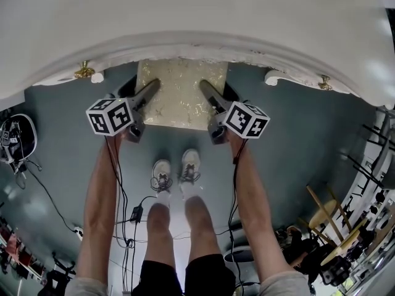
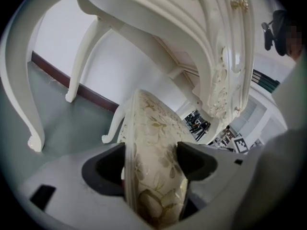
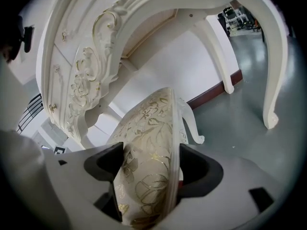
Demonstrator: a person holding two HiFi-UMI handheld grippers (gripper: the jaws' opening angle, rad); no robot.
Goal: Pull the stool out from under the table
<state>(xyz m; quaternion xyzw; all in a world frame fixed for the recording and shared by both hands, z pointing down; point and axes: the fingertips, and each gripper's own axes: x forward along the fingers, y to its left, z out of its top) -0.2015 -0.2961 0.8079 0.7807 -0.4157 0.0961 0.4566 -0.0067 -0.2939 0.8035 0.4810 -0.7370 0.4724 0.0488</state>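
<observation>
We look down on a grey-blue floor [image 1: 55, 159] with a soft sheen of pale glare. A white table [image 1: 185, 11] with a carved edge, gold knobs [image 1: 84, 71] and curved legs fills the top. Behind it we see a plain white wall [image 2: 53, 32] with a dark red baseboard [image 2: 91, 93]. Black cables [image 1: 126, 227] trail across the floor. At the right edge are round wooden pieces [image 1: 323, 216] and a white rack [image 1: 370, 184]. Dark clutter [image 1: 15, 139] lines the left.
</observation>
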